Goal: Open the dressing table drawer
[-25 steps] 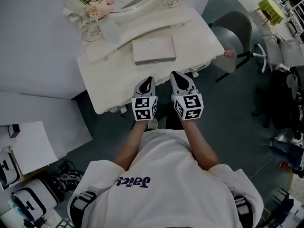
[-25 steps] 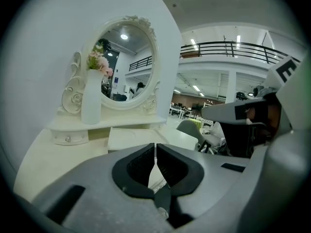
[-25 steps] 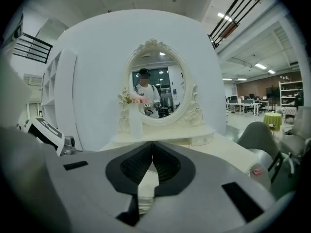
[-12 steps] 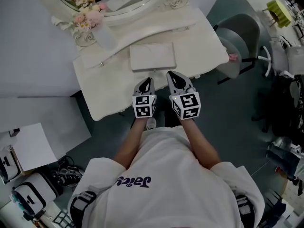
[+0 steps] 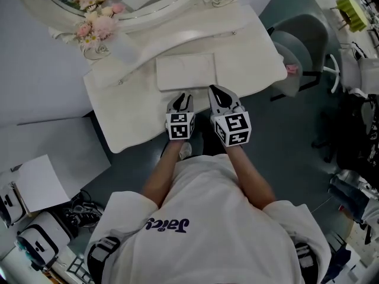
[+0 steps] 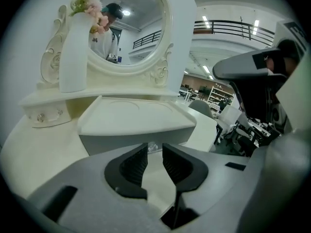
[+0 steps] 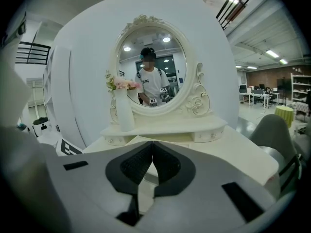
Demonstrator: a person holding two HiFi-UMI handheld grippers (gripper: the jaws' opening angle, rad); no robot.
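Note:
The cream dressing table (image 5: 118, 117) carries a flat central box (image 5: 185, 71) whose front face (image 6: 116, 141) has a small clear knob (image 6: 152, 146). My left gripper (image 5: 181, 99) hovers over the table's front edge and points at that face. Its jaws are opening, with the knob showing in the gap just beyond the fingertips (image 6: 137, 155); the pads do not press on it. My right gripper (image 5: 220, 93) is close beside it on the right, jaws shut and empty (image 7: 152, 152), aimed at the oval mirror (image 7: 153, 72).
A white vase of pink flowers (image 5: 121, 43) stands at the back left on a low shelf with two small knobbed drawers (image 7: 211, 136). A grey chair (image 5: 299, 46) is to the table's right. White panels (image 5: 41, 152) and bags lie on the floor at left.
Both grippers have come forward over the table's front edge, closer to the central box. The left jaws look slightly wider apart than before.

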